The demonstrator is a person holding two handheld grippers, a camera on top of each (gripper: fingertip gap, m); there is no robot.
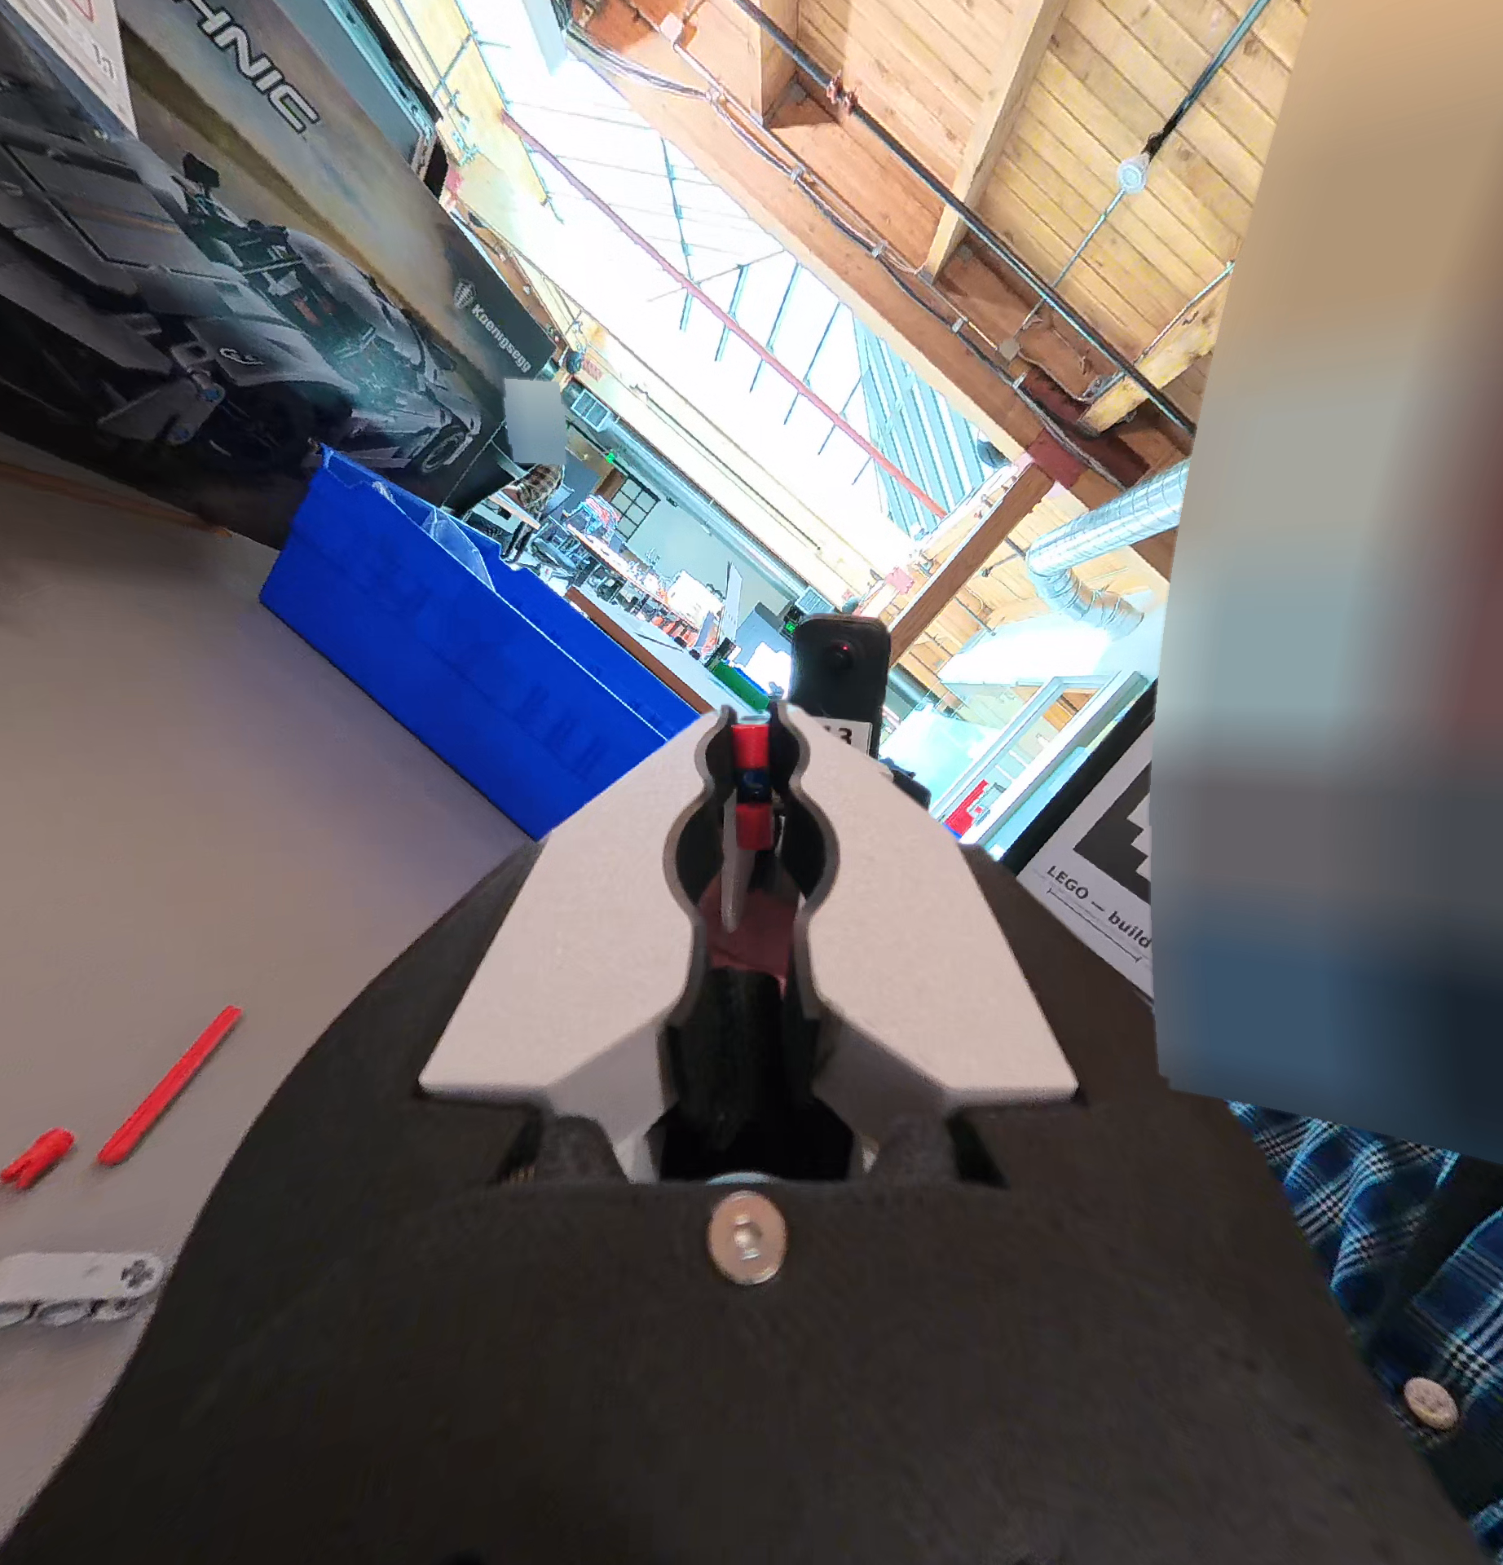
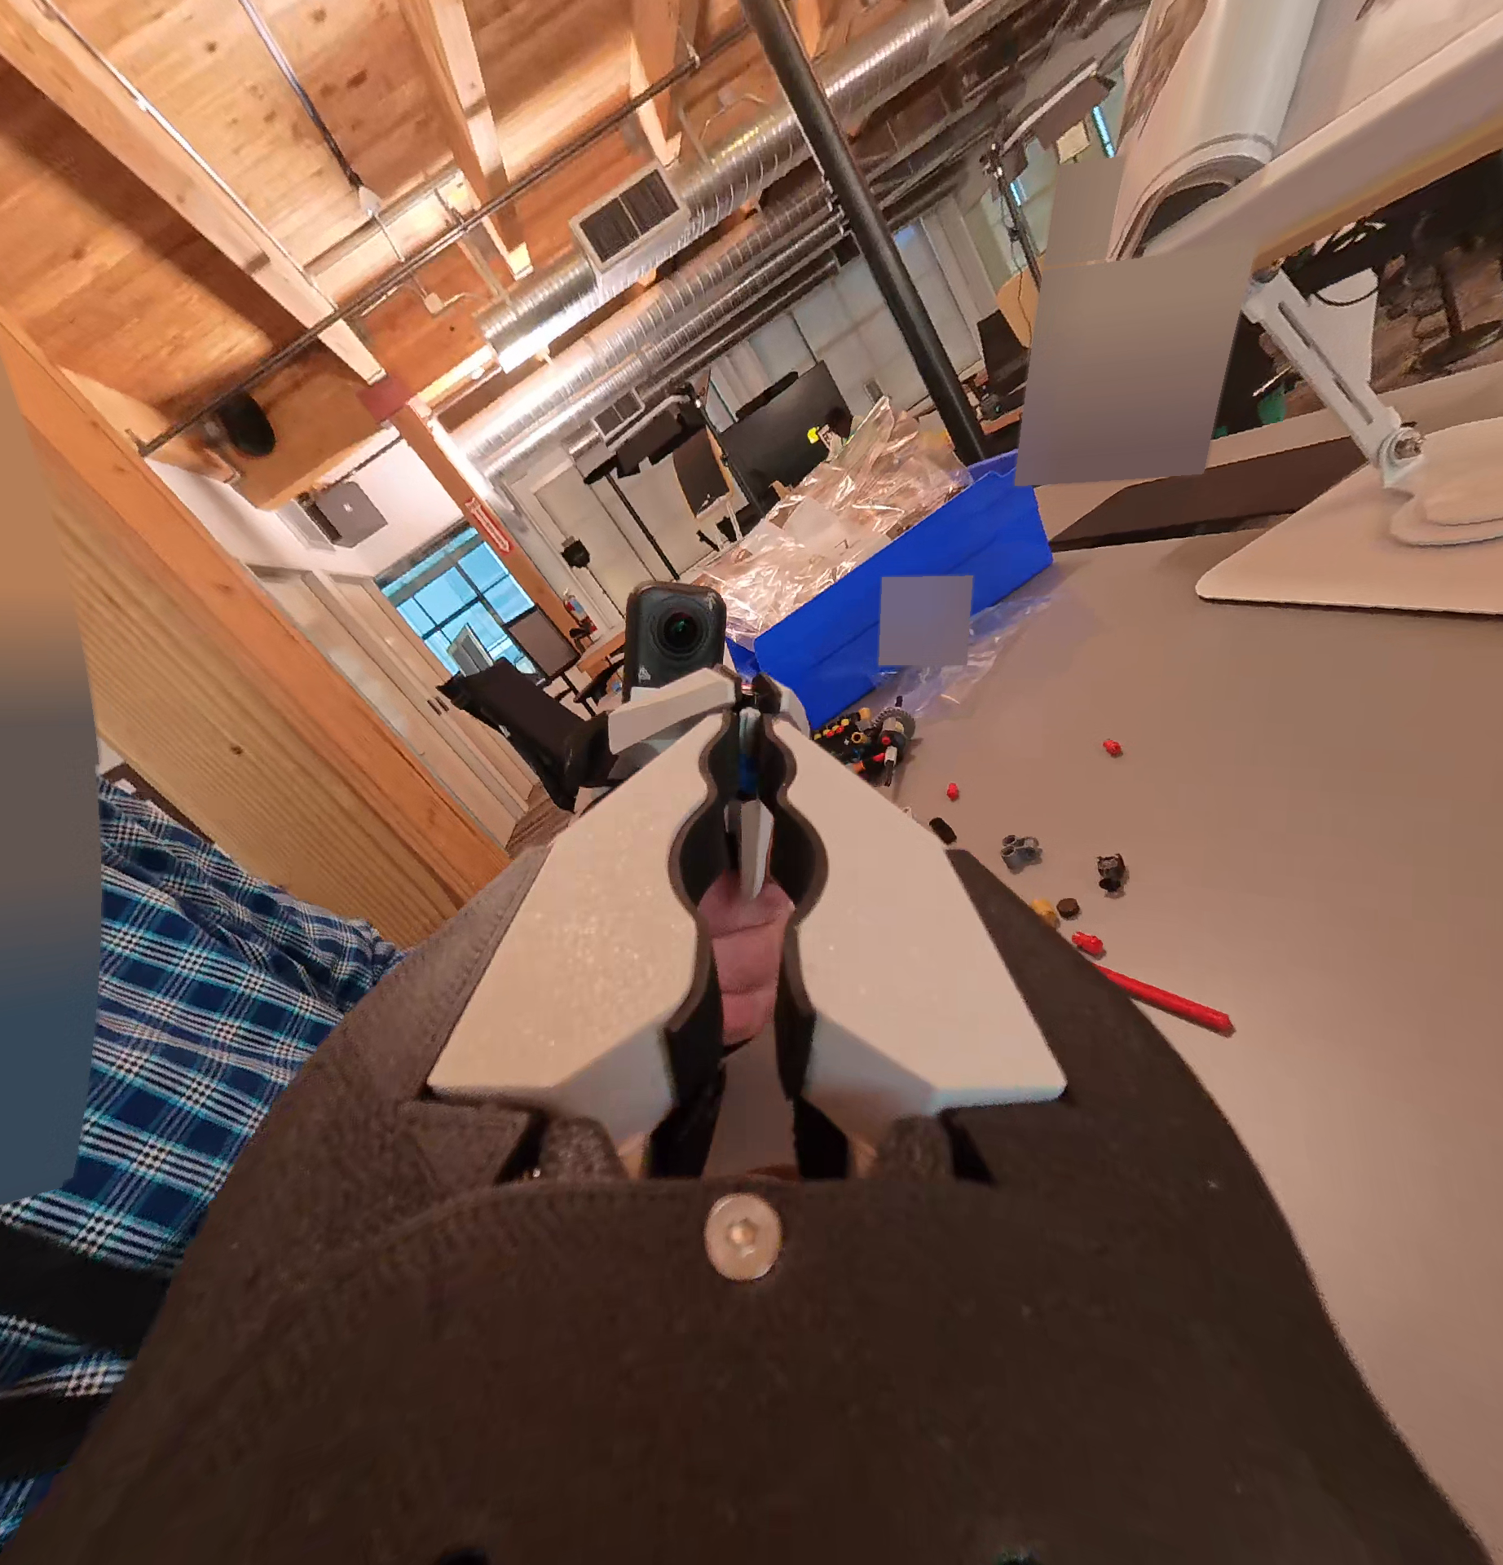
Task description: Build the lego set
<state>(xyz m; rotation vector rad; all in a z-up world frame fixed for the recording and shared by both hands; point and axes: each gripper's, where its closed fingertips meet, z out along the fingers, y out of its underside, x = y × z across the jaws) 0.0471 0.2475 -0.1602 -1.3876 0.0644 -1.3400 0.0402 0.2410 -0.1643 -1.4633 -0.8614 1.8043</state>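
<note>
1. Left gripper [image 1: 750,745]: black body with a silver screw nearest the lens; its grey fingers are nearly closed and clamp a small lego assembly [image 1: 750,792] of red, blue and pale grey parts, held raised off the surface [image 1: 138,804]
2. Right gripper [image 2: 750,737]: fingers likewise drawn close together, pinching a pale grey lego piece [image 2: 752,834] with a blue part above it. The tips of the two grippers meet, and whether this is one piece with the left-hand assembly I cannot tell
3. Loose parts, left view: a long red axle [image 1: 170,1086], a short red connector [image 1: 37,1155] and a grey beam [image 1: 66,1289] lie apart on the surface at lower left
4. Loose parts, right view: a red axle [image 2: 1163,1003] lies just beside the gripper body; small red, black, grey and yellow pieces [image 2: 1019,851] are scattered beyond it
5. A blue bin [image 2: 900,584] stands farther back, holding clear plastic bags [image 2: 850,508]
6. A dark set box [image 1: 181,279] stands behind the bin in the left view
</note>
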